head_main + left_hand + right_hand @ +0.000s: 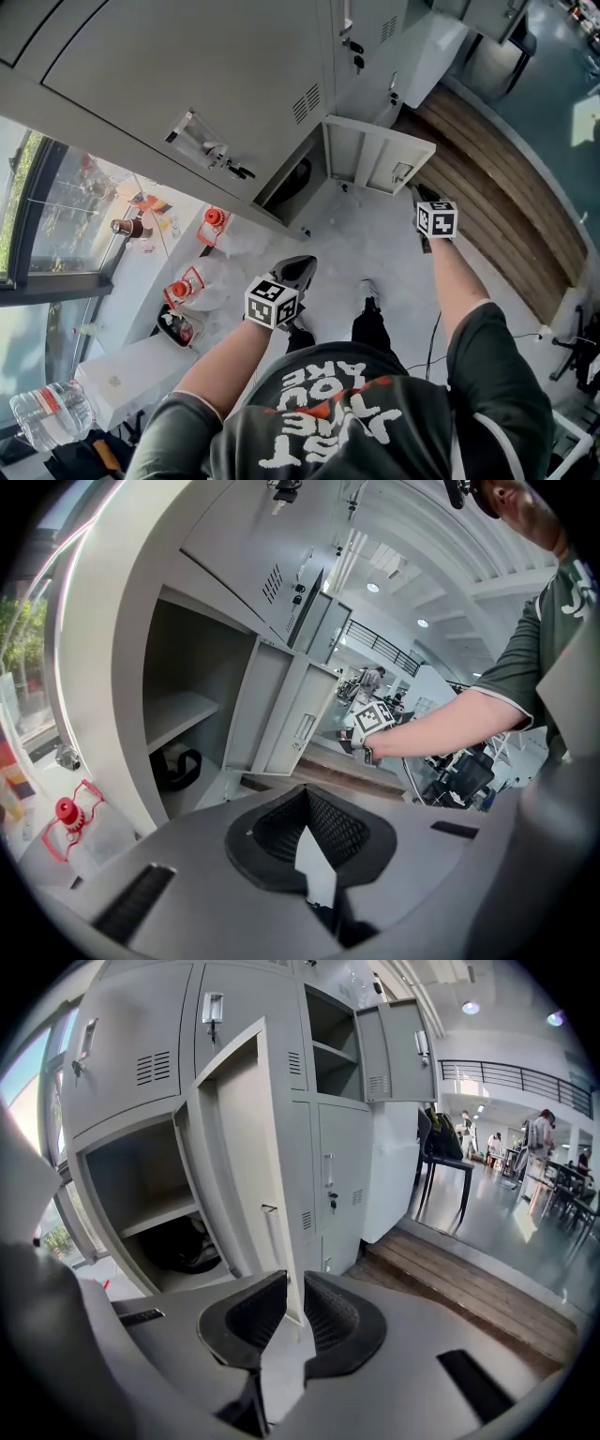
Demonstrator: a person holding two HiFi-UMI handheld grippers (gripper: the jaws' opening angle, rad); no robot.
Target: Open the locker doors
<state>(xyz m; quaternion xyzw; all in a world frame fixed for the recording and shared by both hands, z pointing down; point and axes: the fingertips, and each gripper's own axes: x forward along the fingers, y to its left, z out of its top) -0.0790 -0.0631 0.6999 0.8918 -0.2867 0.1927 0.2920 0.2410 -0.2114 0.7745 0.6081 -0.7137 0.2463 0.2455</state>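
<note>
Right gripper (pixel 294 1277) pinches door (pixel 248 1176) edge; swing door wide slowly, hold pinch firm, no yank. Left gripper (pixel 307 794) closed, empty

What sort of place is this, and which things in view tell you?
Probably a locker area off an open work hall: grey metal lockers, a locker door swung open, a wooden platform, and people in the hall beyond.

Head camera steeply down; both gripper cameras low, close, toward the shared open locker door (pixel 244 1157)
</note>
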